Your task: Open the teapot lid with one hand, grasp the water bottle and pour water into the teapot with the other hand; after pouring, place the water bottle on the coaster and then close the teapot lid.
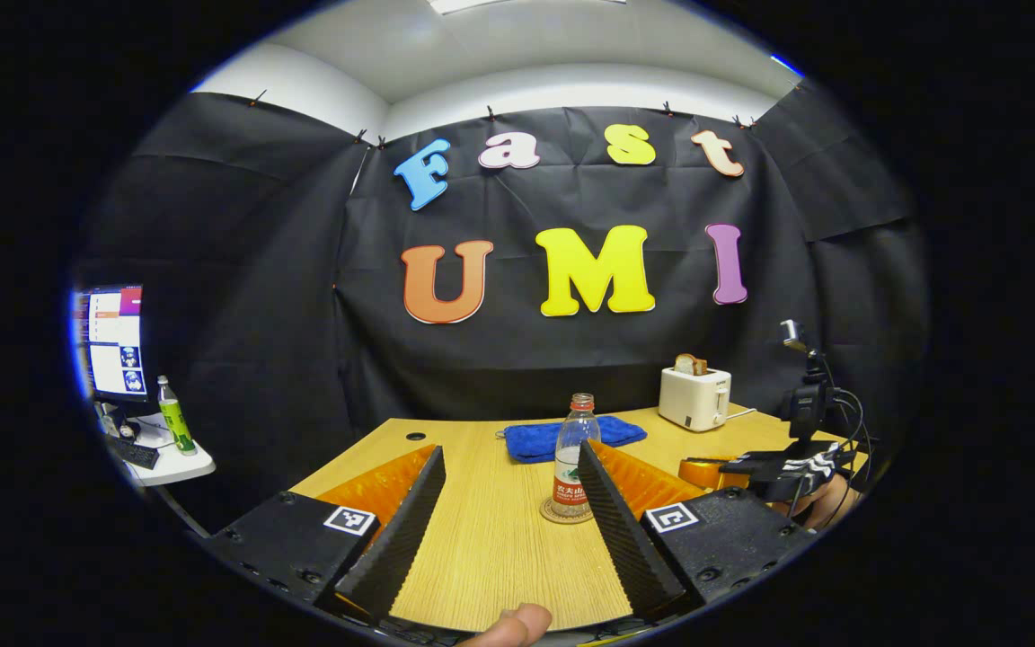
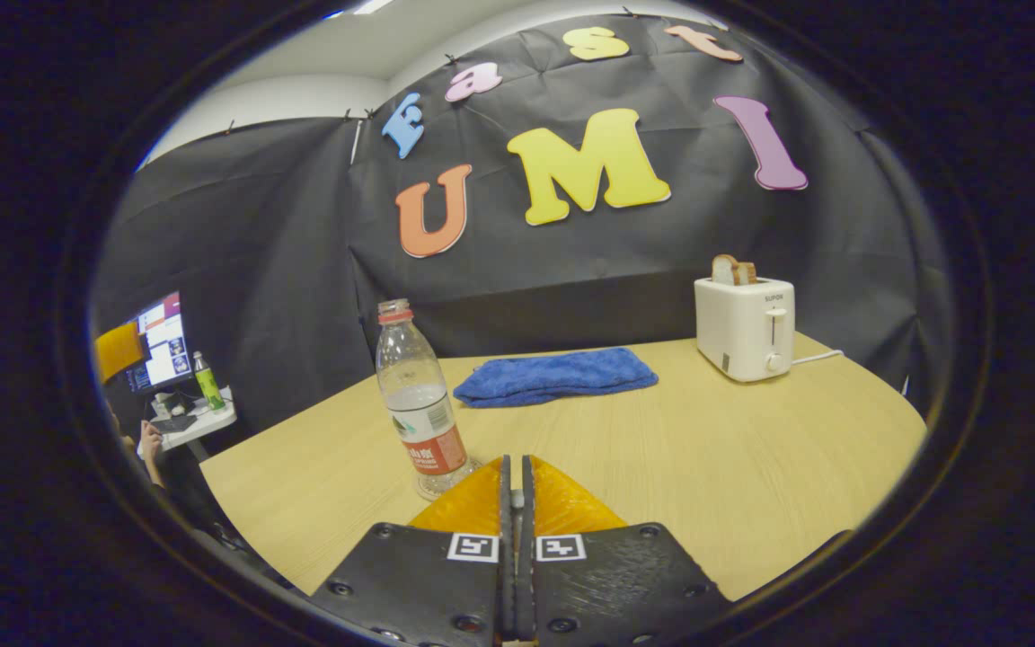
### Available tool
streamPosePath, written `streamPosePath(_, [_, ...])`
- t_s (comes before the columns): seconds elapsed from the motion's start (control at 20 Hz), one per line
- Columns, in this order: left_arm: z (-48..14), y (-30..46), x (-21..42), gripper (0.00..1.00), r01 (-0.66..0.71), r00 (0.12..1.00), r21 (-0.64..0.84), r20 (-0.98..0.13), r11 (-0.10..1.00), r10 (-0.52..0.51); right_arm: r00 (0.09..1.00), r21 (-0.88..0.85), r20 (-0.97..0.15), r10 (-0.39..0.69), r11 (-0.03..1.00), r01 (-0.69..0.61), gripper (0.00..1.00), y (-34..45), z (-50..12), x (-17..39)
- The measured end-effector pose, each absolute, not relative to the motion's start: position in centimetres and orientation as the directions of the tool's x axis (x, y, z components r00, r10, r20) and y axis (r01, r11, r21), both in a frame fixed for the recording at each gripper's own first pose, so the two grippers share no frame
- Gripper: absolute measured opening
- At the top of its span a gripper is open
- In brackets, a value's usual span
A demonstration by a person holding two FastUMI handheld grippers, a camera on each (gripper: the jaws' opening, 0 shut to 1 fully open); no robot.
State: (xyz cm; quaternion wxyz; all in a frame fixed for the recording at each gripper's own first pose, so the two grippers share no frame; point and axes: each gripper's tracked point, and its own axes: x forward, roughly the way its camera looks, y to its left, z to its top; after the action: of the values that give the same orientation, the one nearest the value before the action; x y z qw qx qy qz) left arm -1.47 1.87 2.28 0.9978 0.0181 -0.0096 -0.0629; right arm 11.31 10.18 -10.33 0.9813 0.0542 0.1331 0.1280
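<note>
A clear plastic water bottle (image 1: 573,454) with a red label stands upright on a round coaster (image 1: 557,516) on the wooden table. My left gripper (image 1: 510,454) is open and holds nothing; the bottle stands just beyond the tip of its right finger. In the right gripper view the same bottle (image 2: 414,404) is ahead and to the left of my right gripper (image 2: 515,463), which is shut with its fingers pressed together and nothing between them. The right gripper (image 1: 706,470) also appears at the right of the left gripper view, held by a hand.
A folded blue cloth (image 2: 558,376) lies at the back of the table (image 2: 706,449), and a white toaster (image 2: 745,328) with bread in it stands at the back right. Off the table's left side are a monitor (image 1: 113,341) and a green bottle (image 1: 175,415) on a small white stand.
</note>
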Motion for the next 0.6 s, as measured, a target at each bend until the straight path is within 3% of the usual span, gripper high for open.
streamPosePath(0.6, [1.1,3.2,-0.8,0.93,0.099,0.995,0.062,-0.025,0.993,-0.098,0.915,0.109,-0.292,0.279,0.96,-0.258,0.03,11.4,-12.3,12.5])
